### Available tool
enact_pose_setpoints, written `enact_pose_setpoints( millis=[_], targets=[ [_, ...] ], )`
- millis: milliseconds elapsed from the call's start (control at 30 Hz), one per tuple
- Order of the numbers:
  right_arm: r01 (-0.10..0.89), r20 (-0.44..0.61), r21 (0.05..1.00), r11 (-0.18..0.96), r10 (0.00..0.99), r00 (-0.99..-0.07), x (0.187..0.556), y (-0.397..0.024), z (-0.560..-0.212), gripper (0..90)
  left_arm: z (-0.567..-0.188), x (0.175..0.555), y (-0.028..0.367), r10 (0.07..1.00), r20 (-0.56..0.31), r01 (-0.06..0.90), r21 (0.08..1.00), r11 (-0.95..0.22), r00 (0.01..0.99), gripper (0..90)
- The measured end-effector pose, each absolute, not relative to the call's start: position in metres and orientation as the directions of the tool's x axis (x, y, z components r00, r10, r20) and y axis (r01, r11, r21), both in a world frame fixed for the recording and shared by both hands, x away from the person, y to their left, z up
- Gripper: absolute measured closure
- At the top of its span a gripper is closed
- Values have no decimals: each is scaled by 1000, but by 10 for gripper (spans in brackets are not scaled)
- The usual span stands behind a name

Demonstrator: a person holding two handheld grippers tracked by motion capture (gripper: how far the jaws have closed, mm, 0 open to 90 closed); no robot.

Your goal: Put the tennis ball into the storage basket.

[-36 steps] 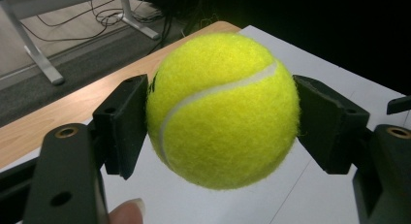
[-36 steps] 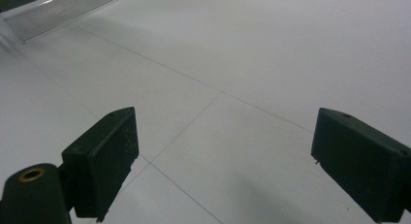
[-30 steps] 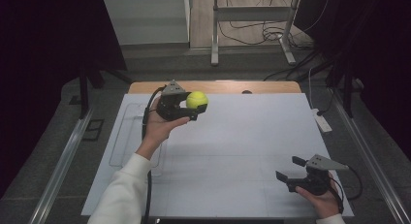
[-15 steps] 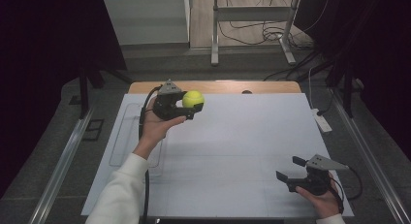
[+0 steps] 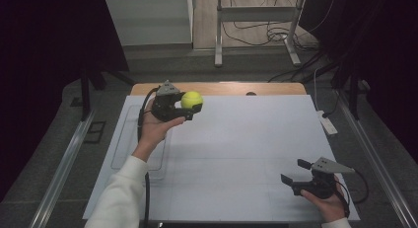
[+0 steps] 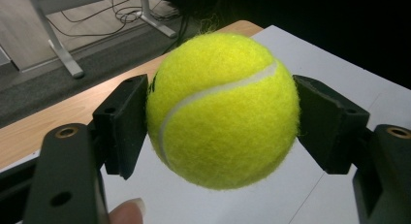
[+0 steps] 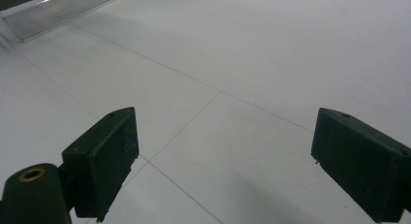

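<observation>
- While I watch the high view, my left gripper [image 5: 190,108] sits at upper left of centre, jaws clamped on the tennis ball [image 5: 191,99].
- Up close in the left gripper view, that tennis ball [image 6: 223,110] sits dead centre, a black pad pressing each flank, white seam curving across it.
- Ball's held clear above the table [image 5: 236,159], near its far wooden edge.
- A fingertip [image 6: 127,212] peeks in at bottom left of that view.
- Over at lower right of the high view, my right gripper [image 5: 296,172] rests low on the white surface.
- Its jaws stand wide apart in the right gripper view [image 7: 223,166], bare table [image 7: 242,64] between them.
</observation>
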State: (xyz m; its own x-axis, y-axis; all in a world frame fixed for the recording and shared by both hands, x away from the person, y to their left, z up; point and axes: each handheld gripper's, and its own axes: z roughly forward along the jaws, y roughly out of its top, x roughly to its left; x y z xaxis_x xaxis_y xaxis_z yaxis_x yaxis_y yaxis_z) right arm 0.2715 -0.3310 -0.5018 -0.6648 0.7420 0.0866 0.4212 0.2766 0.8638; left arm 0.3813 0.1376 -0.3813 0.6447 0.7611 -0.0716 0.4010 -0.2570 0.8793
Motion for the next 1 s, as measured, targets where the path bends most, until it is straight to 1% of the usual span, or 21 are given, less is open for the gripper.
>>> enact_pose_setpoints(
  millis=[467, 1000],
  targets=[
    [420, 87, 865, 275, 741, -665, 271, -331, -502, 97, -382, 383, 148, 779, -73, 410, 879, -245, 623, 265],
    [421, 87, 865, 274, 743, -663, 271, -330, -501, 97, -384, 386, 166, 814, -73, 427, 876, -225, 577, 265]
  ],
)
